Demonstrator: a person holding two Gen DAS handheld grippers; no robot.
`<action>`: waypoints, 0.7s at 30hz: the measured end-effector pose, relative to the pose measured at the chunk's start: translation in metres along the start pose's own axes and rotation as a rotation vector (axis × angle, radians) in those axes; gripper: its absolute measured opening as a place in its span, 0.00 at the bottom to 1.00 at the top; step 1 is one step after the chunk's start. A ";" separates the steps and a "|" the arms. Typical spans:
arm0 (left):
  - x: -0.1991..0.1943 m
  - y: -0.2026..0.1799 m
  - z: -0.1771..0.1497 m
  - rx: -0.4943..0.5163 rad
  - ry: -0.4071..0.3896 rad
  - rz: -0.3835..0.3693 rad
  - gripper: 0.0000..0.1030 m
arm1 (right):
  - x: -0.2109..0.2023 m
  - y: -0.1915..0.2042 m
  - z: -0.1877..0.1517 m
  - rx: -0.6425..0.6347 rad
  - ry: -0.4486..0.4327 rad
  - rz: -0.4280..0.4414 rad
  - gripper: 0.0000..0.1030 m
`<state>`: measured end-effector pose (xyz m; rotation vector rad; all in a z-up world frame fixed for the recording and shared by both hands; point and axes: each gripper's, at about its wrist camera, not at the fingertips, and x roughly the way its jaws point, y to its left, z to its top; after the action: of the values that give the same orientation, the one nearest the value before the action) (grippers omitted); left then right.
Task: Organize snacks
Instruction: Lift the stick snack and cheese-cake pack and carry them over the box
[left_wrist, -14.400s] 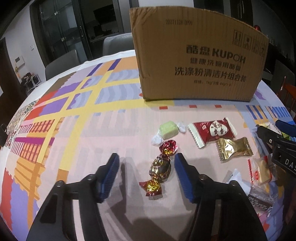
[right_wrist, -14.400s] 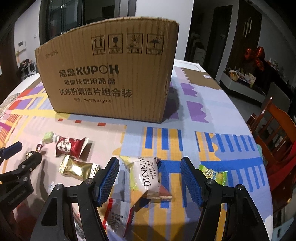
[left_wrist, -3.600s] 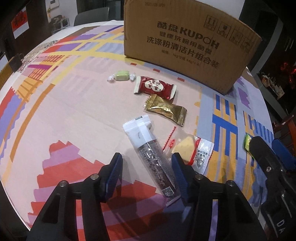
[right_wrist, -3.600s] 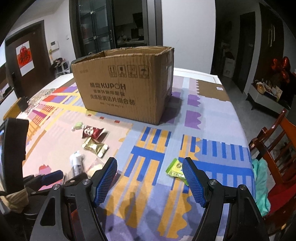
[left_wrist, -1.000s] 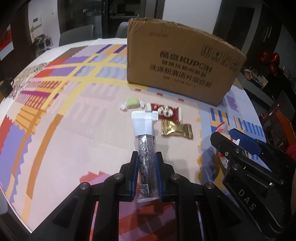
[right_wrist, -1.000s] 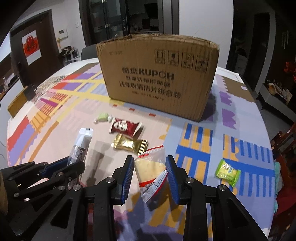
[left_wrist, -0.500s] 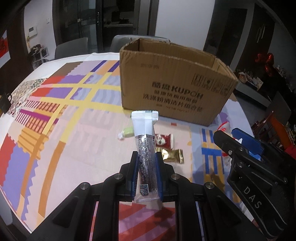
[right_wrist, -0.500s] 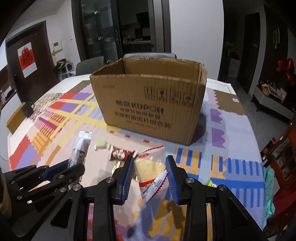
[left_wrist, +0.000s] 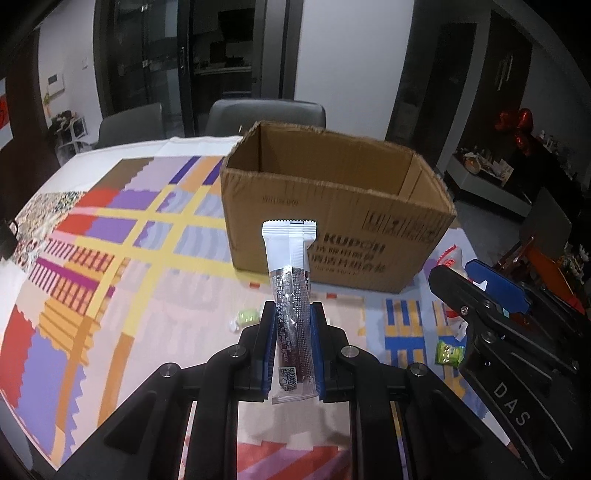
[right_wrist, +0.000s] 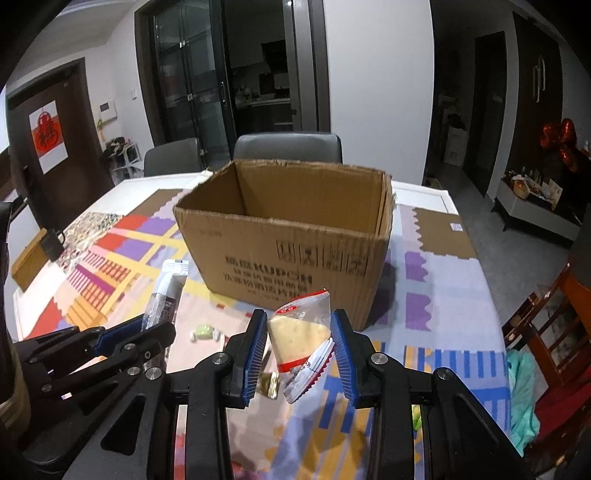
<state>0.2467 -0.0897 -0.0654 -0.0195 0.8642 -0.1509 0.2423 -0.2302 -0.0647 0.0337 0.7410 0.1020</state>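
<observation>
My left gripper (left_wrist: 292, 314) is shut on a long dark snack bar with a white top (left_wrist: 290, 273), held upright above the table. My right gripper (right_wrist: 298, 325) is shut on a clear packet with a pale yellow cake inside (right_wrist: 301, 334). Ahead of both stands the open cardboard box (left_wrist: 332, 221), its inside showing bare walls (right_wrist: 295, 199). A green candy (left_wrist: 246, 316) lies on the patterned tablecloth (left_wrist: 110, 266) below the bar. A green packet (left_wrist: 448, 352) lies at the right, beside the right gripper's arm (left_wrist: 480, 302).
Grey chairs (right_wrist: 288, 147) stand behind the table's far edge. A wooden chair (right_wrist: 550, 325) with a teal cloth (right_wrist: 521, 380) is at the right. A gold wrapper (right_wrist: 269, 384) shows under the right gripper. The left gripper's arm (right_wrist: 122, 343) crosses the right wrist view's lower left.
Both grippers have risen with their snacks, so the box's open top and inner walls now show. The snacks on the cloth have dropped lower in view.
</observation>
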 end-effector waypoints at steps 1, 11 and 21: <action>-0.001 -0.001 0.003 0.004 -0.005 -0.001 0.18 | -0.001 -0.001 0.003 0.002 -0.005 -0.001 0.36; -0.005 -0.005 0.029 0.029 -0.039 -0.016 0.18 | -0.010 -0.005 0.027 0.015 -0.047 -0.008 0.36; -0.007 -0.006 0.061 0.062 -0.091 -0.041 0.18 | -0.012 -0.011 0.053 0.030 -0.086 -0.024 0.36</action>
<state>0.2875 -0.0975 -0.0204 0.0139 0.7686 -0.2135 0.2699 -0.2423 -0.0184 0.0569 0.6567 0.0659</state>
